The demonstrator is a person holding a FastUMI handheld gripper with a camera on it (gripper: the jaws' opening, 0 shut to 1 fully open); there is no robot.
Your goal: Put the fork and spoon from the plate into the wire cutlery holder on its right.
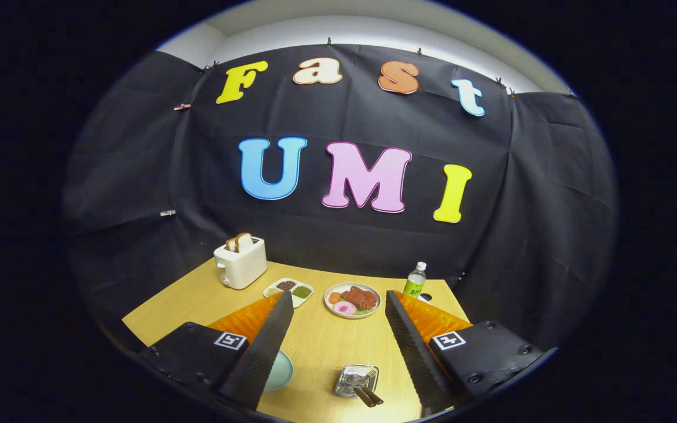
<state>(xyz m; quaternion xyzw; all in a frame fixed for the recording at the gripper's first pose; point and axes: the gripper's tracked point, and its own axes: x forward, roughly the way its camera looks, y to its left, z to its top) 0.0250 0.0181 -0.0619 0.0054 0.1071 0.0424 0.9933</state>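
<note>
Place: I'm in a staged recording booth, black cloth walls clipped up around me.
Evidence: wooden tabletop (315, 341) dressed with toaster (240, 261), food plate (352, 299), bottle (415, 279) at centre frame.

My gripper (338, 346) hangs spread wide over the wooden table (315, 341) — between its fingers sits the wire cutlery holder (356, 380), two dark handles poking out, nothing gripped.
</note>
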